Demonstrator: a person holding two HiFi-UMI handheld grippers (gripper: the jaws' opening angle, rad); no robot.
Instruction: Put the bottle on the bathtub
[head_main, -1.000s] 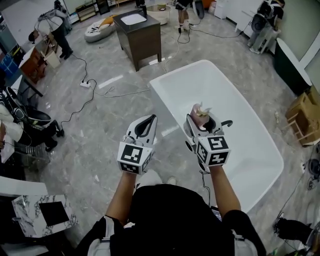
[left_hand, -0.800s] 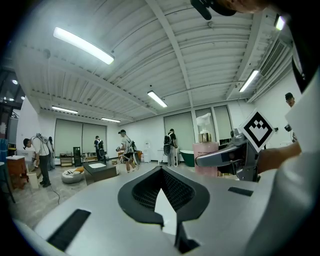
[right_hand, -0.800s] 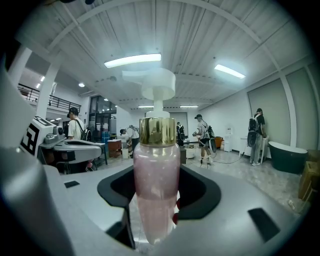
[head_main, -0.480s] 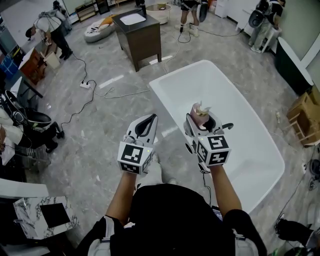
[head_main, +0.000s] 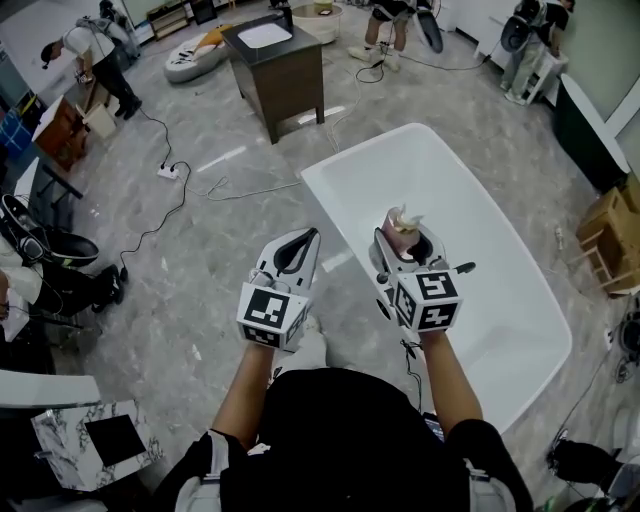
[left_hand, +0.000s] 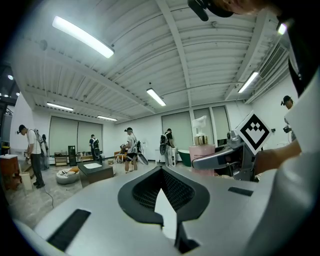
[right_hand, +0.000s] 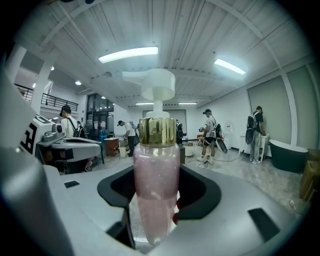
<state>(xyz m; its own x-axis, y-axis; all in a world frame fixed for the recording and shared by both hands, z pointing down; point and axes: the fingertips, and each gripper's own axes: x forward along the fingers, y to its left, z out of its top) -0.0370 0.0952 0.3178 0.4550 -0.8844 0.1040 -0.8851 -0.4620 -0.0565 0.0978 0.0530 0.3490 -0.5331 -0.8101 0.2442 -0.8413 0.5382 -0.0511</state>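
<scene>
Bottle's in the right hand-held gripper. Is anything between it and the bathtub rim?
Nothing visible. The bottle stands upright in the right hand-held gripper, close to the near rim of the bathtub, and that rim looks bare. The left hand-held gripper is shut, off to the side.

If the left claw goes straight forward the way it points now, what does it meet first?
The way looks free nearby. The left claw points level across the room, toward standing people far off; depth is unclear.
</scene>
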